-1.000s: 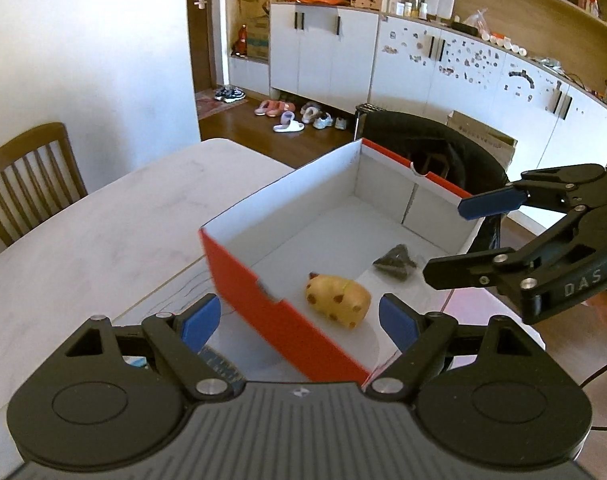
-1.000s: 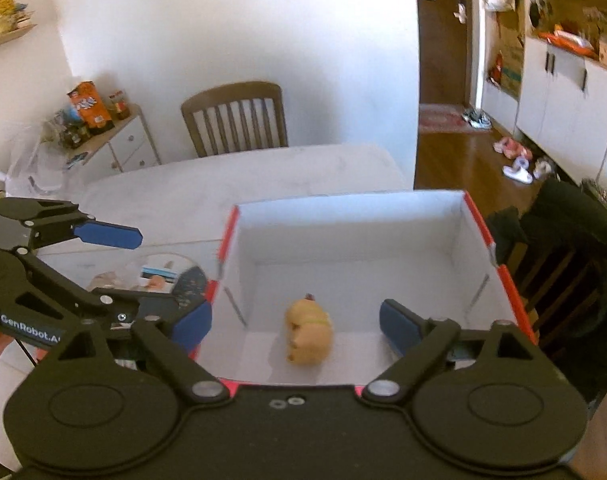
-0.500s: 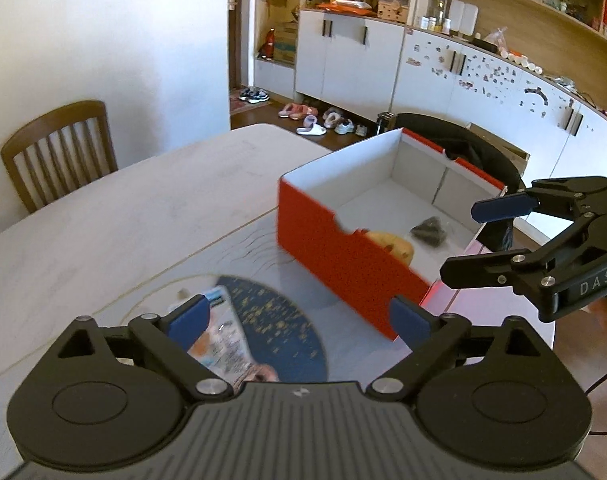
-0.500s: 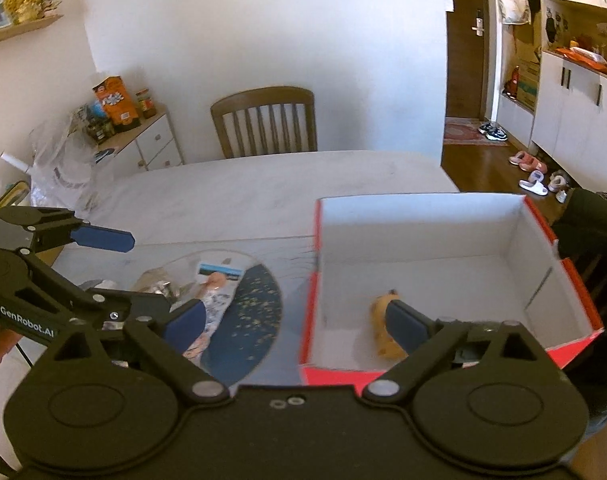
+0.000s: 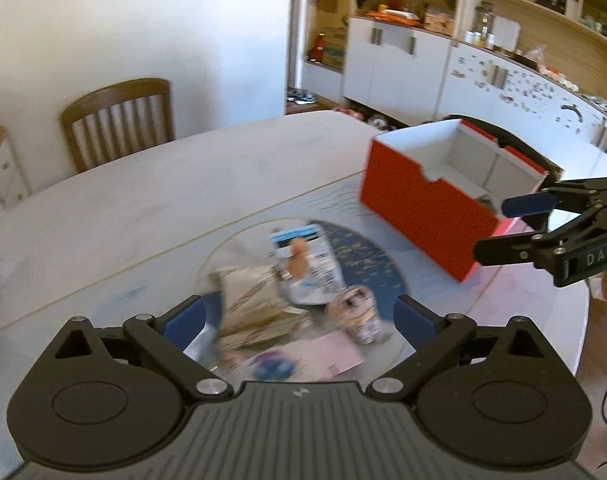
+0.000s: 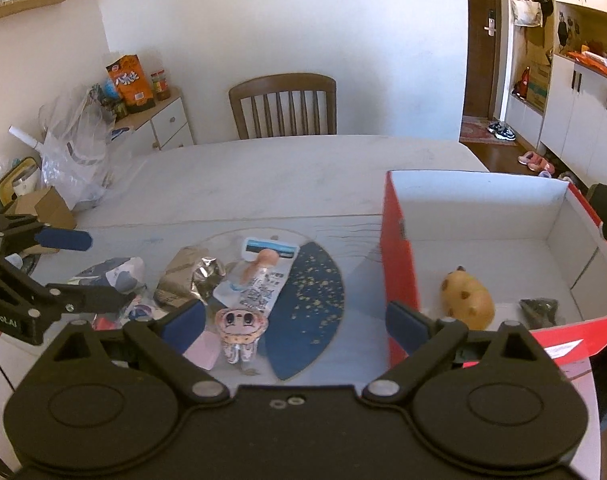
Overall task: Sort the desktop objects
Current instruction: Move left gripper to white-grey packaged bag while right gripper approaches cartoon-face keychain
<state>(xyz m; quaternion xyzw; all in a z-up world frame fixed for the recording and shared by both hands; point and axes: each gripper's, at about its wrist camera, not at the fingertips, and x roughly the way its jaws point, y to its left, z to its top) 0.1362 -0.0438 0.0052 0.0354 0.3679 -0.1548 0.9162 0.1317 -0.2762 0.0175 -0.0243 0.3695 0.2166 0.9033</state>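
red box (image 6: 399,268) with white inside, yellow brown-spotted toy (image 6: 468,300), gold-speckled navy mat (image 6: 307,300)

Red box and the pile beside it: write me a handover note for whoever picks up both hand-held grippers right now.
Left hand-held gripper: jaws have just been opening, now wide, nothing between them, over the pile.
Right hand-held gripper: open, empty.
Red box: holds the yellow spotted toy and a small dark item.
Left on the table: cartoon-face packet, blister pack with a pink piece, crumpled foil, brown packet, blue-white pouch.
Done: two items boxed. Remaining: the pile.
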